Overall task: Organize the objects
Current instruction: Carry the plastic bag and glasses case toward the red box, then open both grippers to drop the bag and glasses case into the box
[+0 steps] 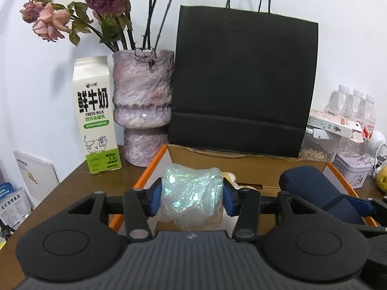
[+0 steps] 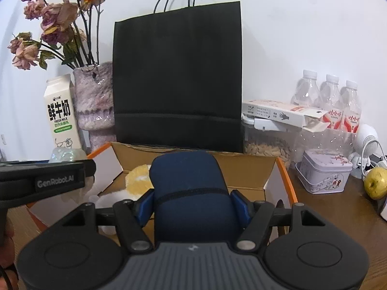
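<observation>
Above box point(image 1: 251, 166), bundle point(image 1: 192, 198) between claw point(image 1: 192, 199) pads

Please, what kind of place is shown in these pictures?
Probably a home or small office: a wooden table against a white wall, crowded with a milk carton, a vase of dried roses, water bottles and a pear.

A brown wooden table point(image 2: 338, 217) carries an open cardboard box point(image 2: 241, 169), with a black paper bag point(image 2: 179, 77) behind it, a milk carton point(image 1: 95, 116) and a vase point(image 1: 142, 106) at its left, and a tin point(image 2: 326, 171) and a yellow-green fruit point(image 2: 376, 183) at its right.
</observation>
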The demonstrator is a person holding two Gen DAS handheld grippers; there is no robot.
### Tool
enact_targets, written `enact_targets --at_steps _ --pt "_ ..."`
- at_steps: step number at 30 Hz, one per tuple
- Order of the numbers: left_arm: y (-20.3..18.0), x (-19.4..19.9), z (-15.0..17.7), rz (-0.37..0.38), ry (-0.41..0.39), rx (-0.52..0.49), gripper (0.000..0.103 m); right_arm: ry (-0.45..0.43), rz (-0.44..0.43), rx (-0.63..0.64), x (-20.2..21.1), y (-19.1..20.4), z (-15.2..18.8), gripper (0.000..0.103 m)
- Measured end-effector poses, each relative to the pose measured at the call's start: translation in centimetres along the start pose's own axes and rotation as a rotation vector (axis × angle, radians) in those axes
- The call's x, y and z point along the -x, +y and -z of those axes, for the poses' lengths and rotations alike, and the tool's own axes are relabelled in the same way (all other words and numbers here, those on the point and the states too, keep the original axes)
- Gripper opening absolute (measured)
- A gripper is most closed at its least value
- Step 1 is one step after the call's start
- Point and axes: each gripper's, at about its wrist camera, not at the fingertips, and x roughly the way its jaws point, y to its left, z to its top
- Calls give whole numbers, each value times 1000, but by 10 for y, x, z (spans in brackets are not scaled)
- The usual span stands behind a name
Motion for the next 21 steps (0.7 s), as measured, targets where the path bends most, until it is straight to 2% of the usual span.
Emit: enact_targets --at_steps 1,2,3,4,5,6,21 --pt "0 1 0 -4 -4 0 71 5 -3 -4 -1 -1 0 68" --pt "0 2 0 -11 -11 1 80 6 -3 -9 -1 -1 0 71" --pt "1 3 -1 -20 -23 5 99 0 0 -14 0 -2 0 82" --pt "1 5 -1 -32 -43 10 103 -7 7 -20 1 -2 0 90" --pt "2 7 -1 -46 -60 13 103 -18 15 -23 3 -2 -1 102" --pt "2 7 -1 -52 -62 15 103 -29 21 -24 5 -3 -1 103" --pt "6 17 -5 -44 -57 35 103 -29 18 -64 13 -9 -5 103"
